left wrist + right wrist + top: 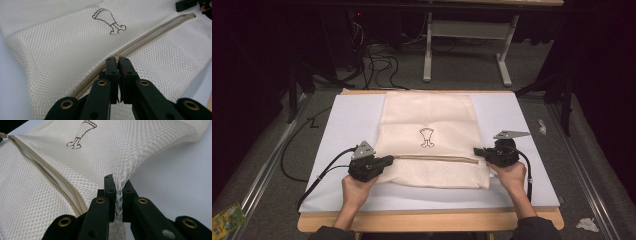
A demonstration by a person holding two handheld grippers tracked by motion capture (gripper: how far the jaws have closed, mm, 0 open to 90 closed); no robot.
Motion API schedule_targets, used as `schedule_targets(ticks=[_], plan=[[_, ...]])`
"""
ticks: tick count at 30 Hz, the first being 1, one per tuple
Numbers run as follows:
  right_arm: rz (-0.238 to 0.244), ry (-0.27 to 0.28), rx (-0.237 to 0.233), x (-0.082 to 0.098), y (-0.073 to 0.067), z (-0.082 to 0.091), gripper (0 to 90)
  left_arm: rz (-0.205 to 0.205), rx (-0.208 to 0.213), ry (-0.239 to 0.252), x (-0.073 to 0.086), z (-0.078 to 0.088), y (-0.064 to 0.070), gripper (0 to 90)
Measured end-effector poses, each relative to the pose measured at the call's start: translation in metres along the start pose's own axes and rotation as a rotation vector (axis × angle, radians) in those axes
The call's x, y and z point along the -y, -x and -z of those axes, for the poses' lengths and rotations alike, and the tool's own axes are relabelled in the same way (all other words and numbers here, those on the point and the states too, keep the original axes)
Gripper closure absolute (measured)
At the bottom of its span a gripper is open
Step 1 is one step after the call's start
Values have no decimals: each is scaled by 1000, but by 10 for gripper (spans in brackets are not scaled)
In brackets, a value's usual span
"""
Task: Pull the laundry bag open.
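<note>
Your left hand-held gripper [117, 62] is clamped on the zip [150, 35] of the cream mesh laundry bag [427, 120], your right hand-held gripper [118, 186] pinches its edge — soft, limp, light, so grip seams.

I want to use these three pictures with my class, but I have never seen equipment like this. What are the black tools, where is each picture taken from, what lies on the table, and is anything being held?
No machine works here: a person holds a hand tool with two black jaws in each hand. The wide picture comes from a fixed camera above the table; the left gripper is at its left, the right gripper at its right. The two close-ups come from small cameras riding on the tools, looking along their jaws.

On the white table cover lies a cream mesh bag with a zipper across it and a small printed drawing.

In the right gripper view the jaws are shut on a pinched fold of the mesh. In the left gripper view the jaws are shut at the zipper; exactly what they pinch is hard to tell.
</note>
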State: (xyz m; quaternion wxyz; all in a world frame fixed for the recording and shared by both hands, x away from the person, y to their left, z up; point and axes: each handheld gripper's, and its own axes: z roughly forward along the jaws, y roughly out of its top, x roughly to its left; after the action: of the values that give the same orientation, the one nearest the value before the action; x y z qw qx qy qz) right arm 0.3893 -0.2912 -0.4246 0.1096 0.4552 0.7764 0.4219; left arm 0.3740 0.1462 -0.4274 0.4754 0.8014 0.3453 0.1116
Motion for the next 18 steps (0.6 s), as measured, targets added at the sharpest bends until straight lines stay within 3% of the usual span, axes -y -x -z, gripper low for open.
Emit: schedule_targets(ticks=[18], plan=[[-5,9,7,0,3,4,880,21,-13,3,7,9,-6,870]])
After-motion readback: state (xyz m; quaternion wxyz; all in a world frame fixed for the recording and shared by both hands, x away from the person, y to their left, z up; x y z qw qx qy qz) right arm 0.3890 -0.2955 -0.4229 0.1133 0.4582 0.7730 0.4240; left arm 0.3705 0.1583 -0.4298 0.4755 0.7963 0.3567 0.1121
